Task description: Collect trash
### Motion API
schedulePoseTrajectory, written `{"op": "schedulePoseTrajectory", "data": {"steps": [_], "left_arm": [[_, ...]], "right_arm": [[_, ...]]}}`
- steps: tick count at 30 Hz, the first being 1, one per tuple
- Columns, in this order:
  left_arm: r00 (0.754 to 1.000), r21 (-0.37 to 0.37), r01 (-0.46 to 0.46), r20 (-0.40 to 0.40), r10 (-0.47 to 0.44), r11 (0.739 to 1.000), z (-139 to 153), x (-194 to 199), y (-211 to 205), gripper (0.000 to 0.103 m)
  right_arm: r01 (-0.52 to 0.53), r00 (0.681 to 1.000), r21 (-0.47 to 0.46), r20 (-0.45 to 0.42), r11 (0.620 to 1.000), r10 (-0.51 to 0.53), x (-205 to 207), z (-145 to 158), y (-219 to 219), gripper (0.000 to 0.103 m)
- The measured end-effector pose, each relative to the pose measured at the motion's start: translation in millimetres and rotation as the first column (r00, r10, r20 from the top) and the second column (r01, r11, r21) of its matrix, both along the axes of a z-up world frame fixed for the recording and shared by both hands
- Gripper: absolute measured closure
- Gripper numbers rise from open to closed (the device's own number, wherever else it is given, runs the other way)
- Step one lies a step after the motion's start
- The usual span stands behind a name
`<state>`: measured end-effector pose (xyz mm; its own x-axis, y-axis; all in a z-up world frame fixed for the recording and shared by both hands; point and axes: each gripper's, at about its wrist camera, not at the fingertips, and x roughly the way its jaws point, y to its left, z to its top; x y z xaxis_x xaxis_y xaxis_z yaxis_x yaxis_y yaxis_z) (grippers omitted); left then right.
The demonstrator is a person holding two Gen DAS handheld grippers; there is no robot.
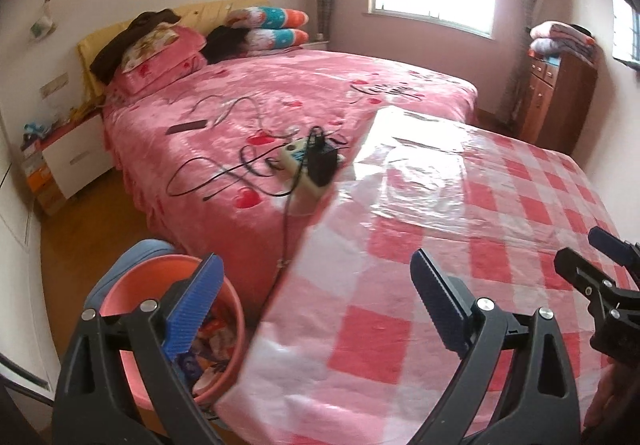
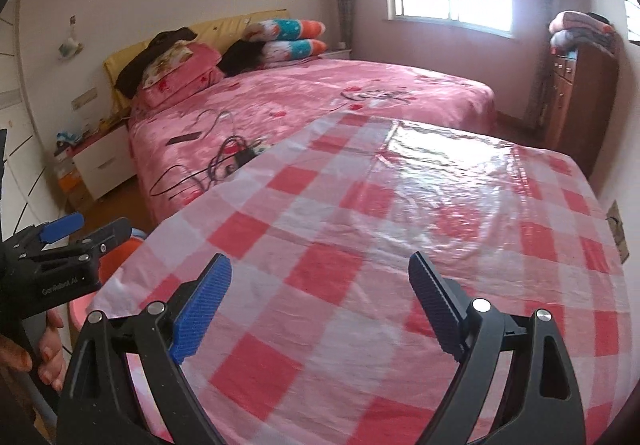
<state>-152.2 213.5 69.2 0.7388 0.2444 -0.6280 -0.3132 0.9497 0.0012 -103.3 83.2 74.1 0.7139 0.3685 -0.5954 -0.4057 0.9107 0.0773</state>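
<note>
Both claws hang spread wide and empty over the checked tabletop (image 2: 360, 245): the left claw (image 1: 316, 309) at its left edge, the right claw (image 2: 320, 305) over its middle. Below the left claw's left finger stands a pink bin (image 1: 228, 329) holding wrappers (image 1: 212, 341). Beyond it lies the pink bed (image 1: 288, 93), a power strip (image 1: 308, 165) near its edge.

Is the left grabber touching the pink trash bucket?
Apart. The left wrist view shows the open left gripper empty, held above the bucket beside the table.
</note>
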Motion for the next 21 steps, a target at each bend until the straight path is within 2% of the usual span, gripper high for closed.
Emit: {"op": "schedulePoseTrajectory", "data": {"steps": [11, 21], "left_arm": [[0.996, 0.028, 0.091, -0.012, -0.09, 0.995, 3.2, 14.5, -53.9, 0.008], [0.99, 0.04, 0.138, -0.022, -0.137, 0.99, 3.1, 26.8, -90.7, 0.008]], "right_arm": [[0.098, 0.995, 0.058, 0.008, 0.993, -0.099, 4.4, 0.3, -57.9, 0.014], [0.171, 0.985, 0.071, 0.019, 0.983, -0.173, 6.5, -0.7, -93.5, 0.014]]}}
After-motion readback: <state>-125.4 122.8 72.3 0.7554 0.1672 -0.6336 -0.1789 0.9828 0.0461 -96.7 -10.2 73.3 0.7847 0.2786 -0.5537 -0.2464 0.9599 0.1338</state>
